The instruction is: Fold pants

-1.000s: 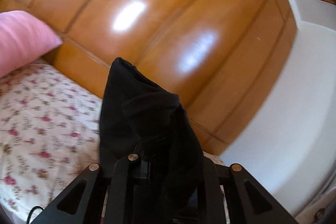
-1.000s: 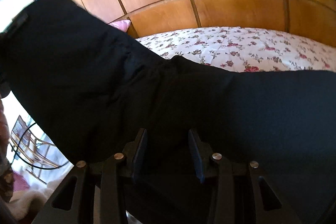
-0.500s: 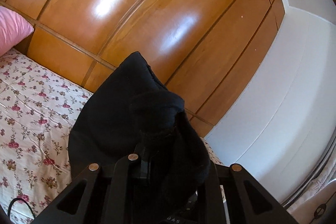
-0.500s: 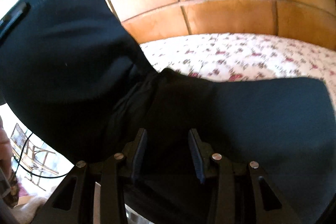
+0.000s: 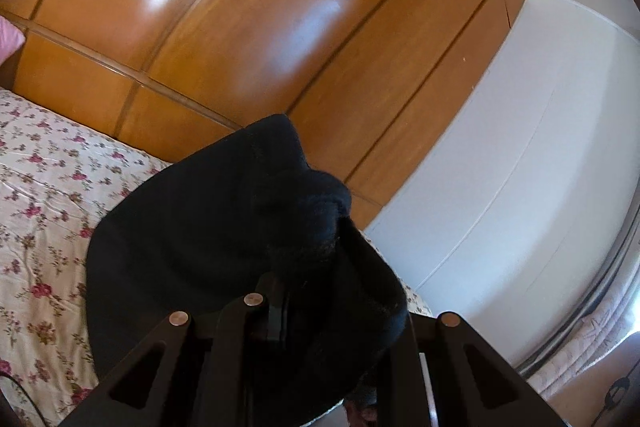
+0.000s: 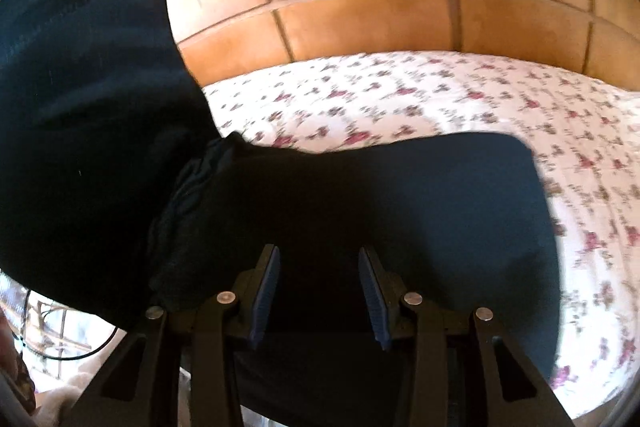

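The black pants (image 5: 224,239) hang bunched from my left gripper (image 5: 320,291), which is shut on the cloth and held up above the bed; the cloth hides its fingertips. In the right wrist view the pants (image 6: 360,211) spread wide over the floral bedspread, with one part lifted high at the left (image 6: 80,87). My right gripper (image 6: 318,267) has its blue-padded fingers (image 6: 266,283) spread apart over the dark cloth, with nothing pinched between them.
The bed with a white floral cover (image 6: 440,99) lies below. A glossy wooden wall of panels (image 5: 260,7) stands behind it, and a white wall (image 5: 540,167) is at the right. A pink pillow (image 5: 8,39) shows at the left edge.
My left gripper has swung right with the pants, so the pink pillow has slid out of view. In the right view the lifted part rose and the spread cloth drew in leftward.
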